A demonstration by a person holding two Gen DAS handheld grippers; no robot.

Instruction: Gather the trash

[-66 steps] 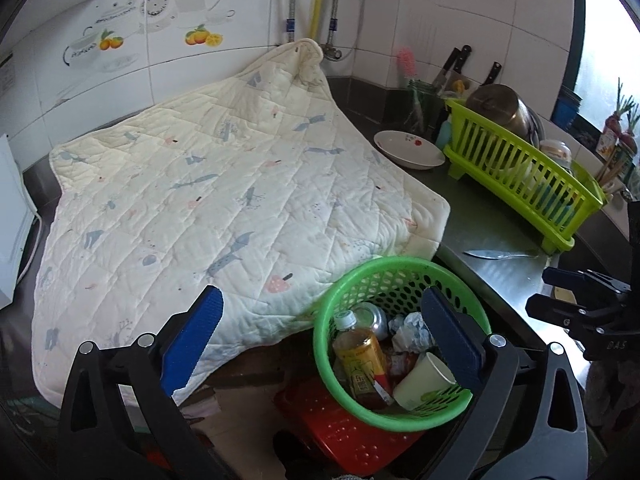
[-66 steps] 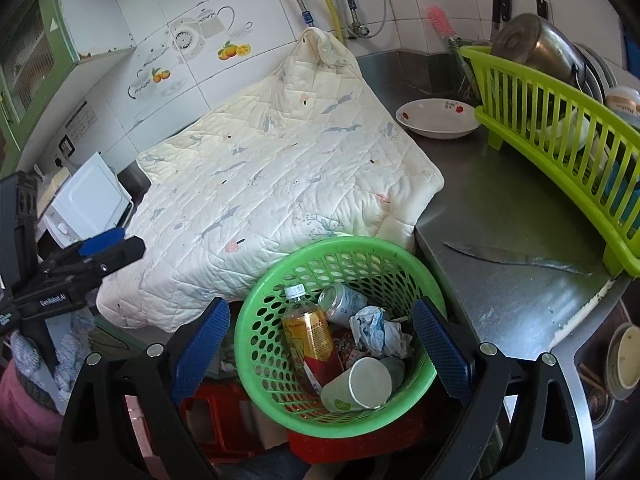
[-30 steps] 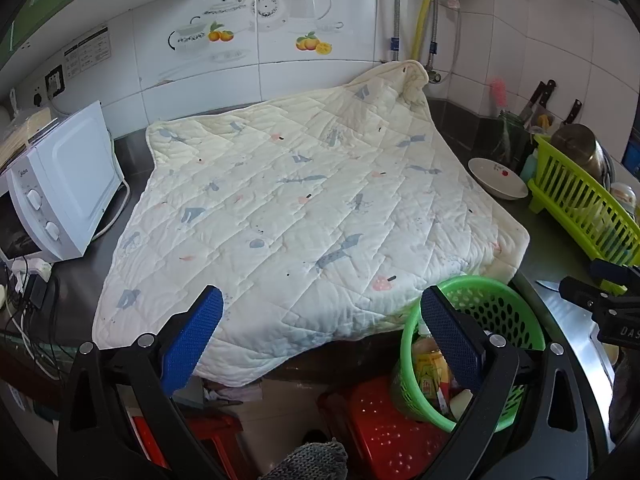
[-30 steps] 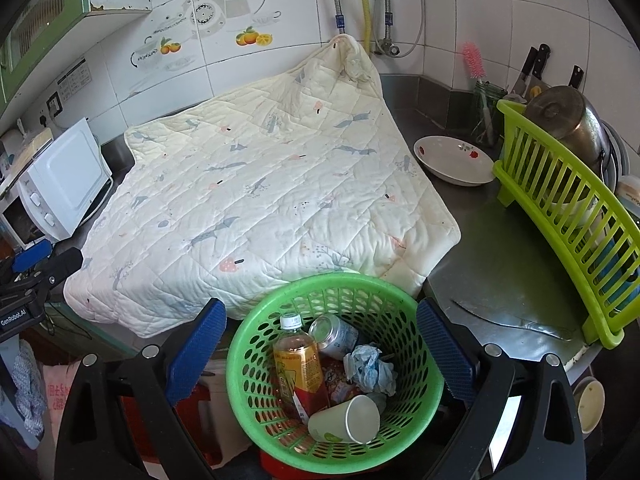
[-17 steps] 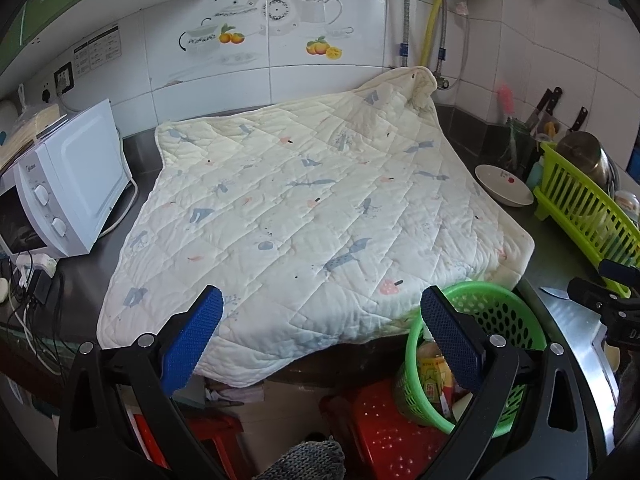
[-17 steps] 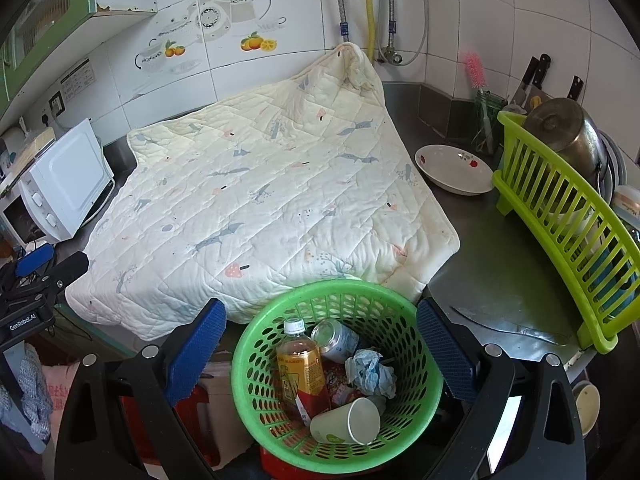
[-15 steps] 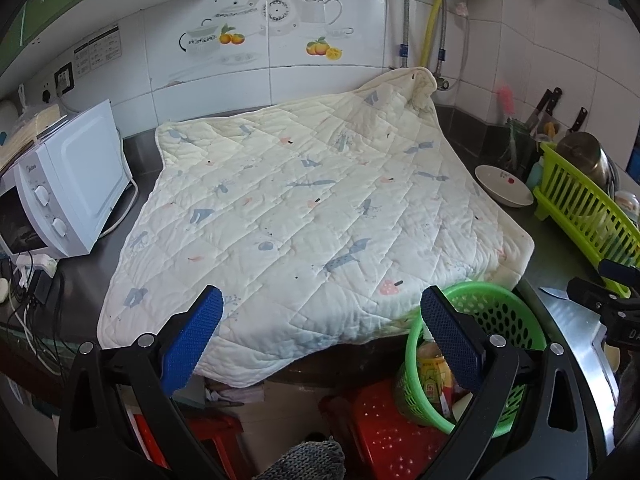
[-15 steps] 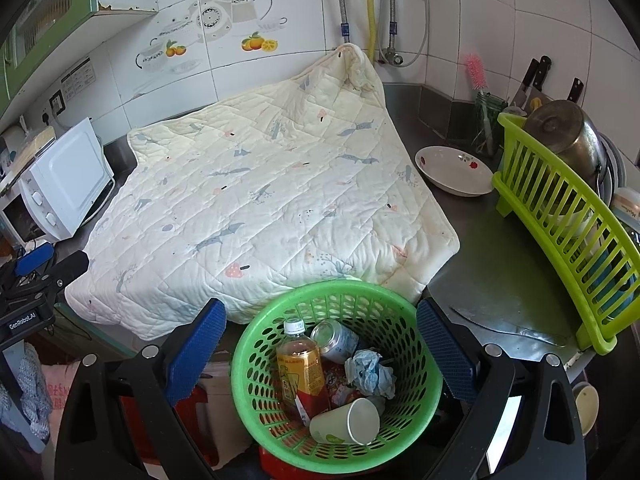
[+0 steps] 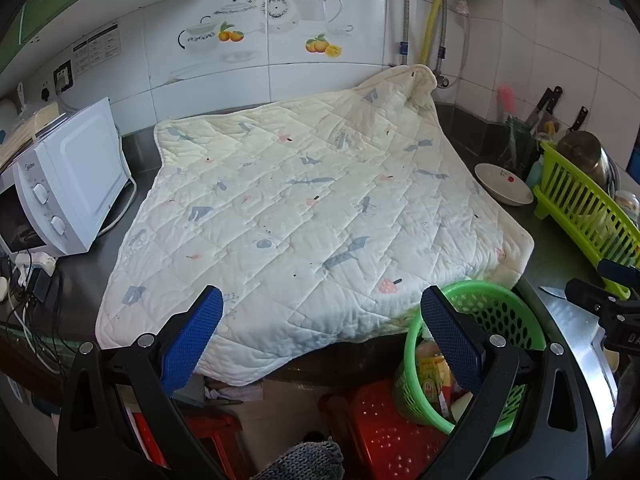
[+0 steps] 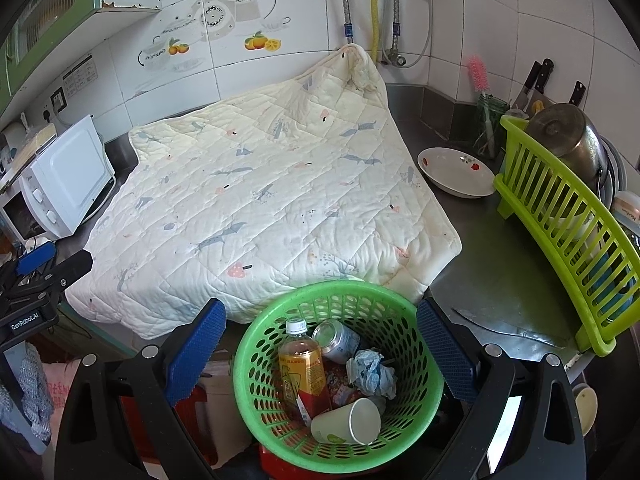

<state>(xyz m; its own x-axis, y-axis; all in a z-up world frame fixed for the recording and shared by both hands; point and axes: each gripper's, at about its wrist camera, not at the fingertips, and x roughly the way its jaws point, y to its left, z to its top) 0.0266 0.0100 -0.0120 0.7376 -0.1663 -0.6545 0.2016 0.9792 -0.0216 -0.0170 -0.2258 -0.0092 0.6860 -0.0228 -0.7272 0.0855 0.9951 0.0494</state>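
Both grippers pulled back and up from green basket [image 10: 340, 376] over last seconds; since half a second ago, nothing moved. Left gripper [image 9: 320, 336] spread, empty. Right gripper [image 10: 320, 344] spread, empty, above basket. Quilt [image 9: 312, 216] bare of trash: collecting probably finished. Right view alone shows bottle [image 10: 302, 368], can [image 10: 334, 340], crumpled paper [image 10: 370, 372], paper cup [image 10: 348, 424]; left view shows basket side-on, contents mostly hidden.

A cream quilted blanket [image 10: 260, 208] covers the steel counter [image 10: 496, 272], with a white microwave oven [image 10: 60, 184] to its left and a white ceramic bowl [image 10: 456, 172] and lime plastic dish rack [image 10: 560, 216] to its right. Before the blanket's near edge stands a green perforated plastic basket [image 10: 340, 300] on a red plastic stool [image 9: 380, 436]. In it lie 1 amber drink bottle [image 10: 304, 364], 1 metal can [image 10: 334, 340], crumpled paper [image 10: 370, 372] and 1 white paper cup [image 10: 348, 424].
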